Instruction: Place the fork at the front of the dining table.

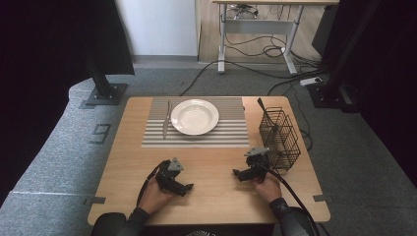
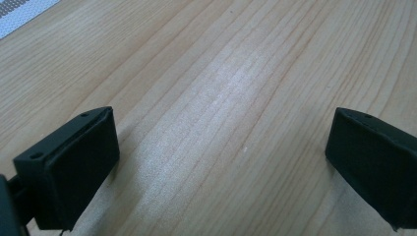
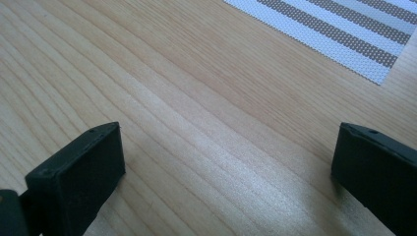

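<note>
A white plate sits on a grey striped placemat at the far middle of the wooden table. A knife lies on the mat just left of the plate. My left gripper rests low over the near left part of the table, jaws wide apart over bare wood. My right gripper rests near the front right, also open, with bare wood between its jaws and a corner of the placemat beyond.
A black wire basket stands at the table's right edge, just behind my right gripper, with a dark utensil handle sticking up from it. Black stands and cables sit on the grey carpet around the table.
</note>
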### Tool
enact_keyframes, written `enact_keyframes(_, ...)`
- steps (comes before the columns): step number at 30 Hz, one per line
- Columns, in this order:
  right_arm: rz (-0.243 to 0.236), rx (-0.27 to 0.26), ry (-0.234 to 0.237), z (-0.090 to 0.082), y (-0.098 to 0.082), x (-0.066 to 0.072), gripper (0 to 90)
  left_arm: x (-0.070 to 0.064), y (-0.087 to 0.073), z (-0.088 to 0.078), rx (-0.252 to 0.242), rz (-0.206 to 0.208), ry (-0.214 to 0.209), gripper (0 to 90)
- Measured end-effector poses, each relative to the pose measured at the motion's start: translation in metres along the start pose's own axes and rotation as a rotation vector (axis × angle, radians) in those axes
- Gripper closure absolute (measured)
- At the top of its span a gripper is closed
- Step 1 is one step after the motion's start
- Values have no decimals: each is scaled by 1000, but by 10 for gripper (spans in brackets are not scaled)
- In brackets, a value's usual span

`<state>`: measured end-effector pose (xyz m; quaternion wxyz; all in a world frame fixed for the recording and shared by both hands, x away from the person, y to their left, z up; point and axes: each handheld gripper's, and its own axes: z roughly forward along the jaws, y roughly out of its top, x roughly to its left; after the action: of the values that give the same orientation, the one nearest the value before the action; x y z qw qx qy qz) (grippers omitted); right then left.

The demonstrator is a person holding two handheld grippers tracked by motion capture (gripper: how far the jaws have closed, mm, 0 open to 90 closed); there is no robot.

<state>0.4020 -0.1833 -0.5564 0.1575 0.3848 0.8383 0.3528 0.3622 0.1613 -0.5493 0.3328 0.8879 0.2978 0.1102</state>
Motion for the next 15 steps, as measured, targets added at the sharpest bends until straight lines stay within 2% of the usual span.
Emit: enact_keyframes(15, 16, -2, -18, -1, -1, 2, 0, 0, 1, 0, -2, -9, 2, 5)
